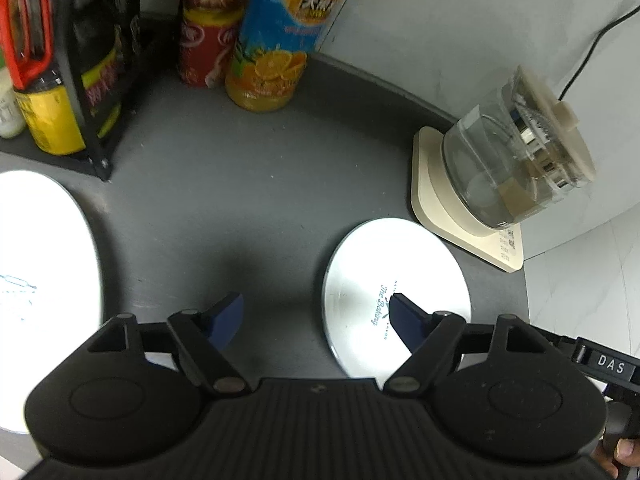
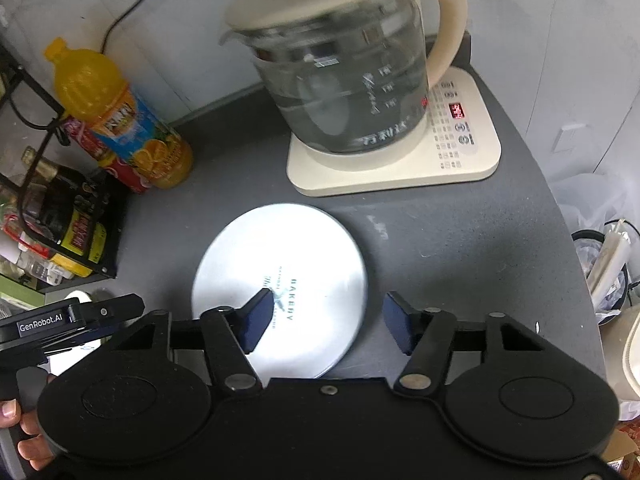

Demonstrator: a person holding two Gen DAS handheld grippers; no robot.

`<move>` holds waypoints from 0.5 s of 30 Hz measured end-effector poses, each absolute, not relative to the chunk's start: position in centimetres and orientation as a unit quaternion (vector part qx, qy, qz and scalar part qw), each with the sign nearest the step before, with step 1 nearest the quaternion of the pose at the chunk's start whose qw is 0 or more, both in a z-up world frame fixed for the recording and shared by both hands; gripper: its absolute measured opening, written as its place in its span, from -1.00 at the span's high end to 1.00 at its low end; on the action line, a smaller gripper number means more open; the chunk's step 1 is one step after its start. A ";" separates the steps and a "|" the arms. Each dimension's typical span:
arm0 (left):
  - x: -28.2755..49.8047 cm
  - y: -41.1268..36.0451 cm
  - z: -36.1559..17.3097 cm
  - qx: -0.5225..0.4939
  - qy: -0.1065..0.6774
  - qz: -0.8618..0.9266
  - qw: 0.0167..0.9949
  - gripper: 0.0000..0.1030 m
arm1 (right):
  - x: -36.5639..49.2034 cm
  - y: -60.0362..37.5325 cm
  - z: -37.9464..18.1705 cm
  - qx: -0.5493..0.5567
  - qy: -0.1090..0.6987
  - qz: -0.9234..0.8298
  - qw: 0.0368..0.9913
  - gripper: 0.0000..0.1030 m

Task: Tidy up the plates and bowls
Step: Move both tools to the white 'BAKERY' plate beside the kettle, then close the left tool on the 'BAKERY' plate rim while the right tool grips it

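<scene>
Nearest the lens in each wrist view, blue-padded jaws are seen spread wide with nothing between them: the right gripper (image 2: 326, 322) hovers over the near edge of a small round white plate with dark printed lettering (image 2: 280, 288), one pad above its face and the other beyond its rim, while the left gripper (image 1: 316, 320) has that same plate (image 1: 396, 296) under its right-hand pad only. The plate lies flat on the dark grey tabletop (image 2: 460, 248), just in front of a cream kettle base carrying a glass kettle (image 2: 344, 92). A larger white plate (image 1: 44, 280) is visible at the left edge. Being glazed and rigid, the small plate is judged slippery, brittle and fairly light; its rim is best pinched at the near edge, tilted slightly for purchase.
</scene>
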State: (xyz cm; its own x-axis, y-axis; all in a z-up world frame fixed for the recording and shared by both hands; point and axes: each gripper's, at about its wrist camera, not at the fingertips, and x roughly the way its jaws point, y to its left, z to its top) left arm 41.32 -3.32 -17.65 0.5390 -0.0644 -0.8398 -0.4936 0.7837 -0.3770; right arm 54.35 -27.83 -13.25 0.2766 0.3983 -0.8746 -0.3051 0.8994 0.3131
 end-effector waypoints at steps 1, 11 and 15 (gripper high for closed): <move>41.5 -3.4 -18.0 -0.305 0.463 0.132 0.821 -0.44 | 54.7 -27.9 -13.7 0.040 0.564 0.222 0.795 -0.07; 43.2 -3.8 -21.1 -0.344 0.484 0.144 0.792 0.14 | 57.1 -28.0 -17.1 0.030 0.594 0.242 0.767 0.16; 43.8 -4.0 -22.1 -0.353 0.493 0.147 0.782 0.28 | 57.8 -27.8 -18.3 0.024 0.604 0.247 0.757 0.21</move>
State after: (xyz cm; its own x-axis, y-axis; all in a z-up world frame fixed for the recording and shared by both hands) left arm 43.81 -3.98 -22.09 0.4715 -0.1181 -0.8739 -0.5781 0.7070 -0.4075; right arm 57.84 -27.81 -18.30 0.1476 0.4031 -0.9032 -0.3445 0.8769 0.3351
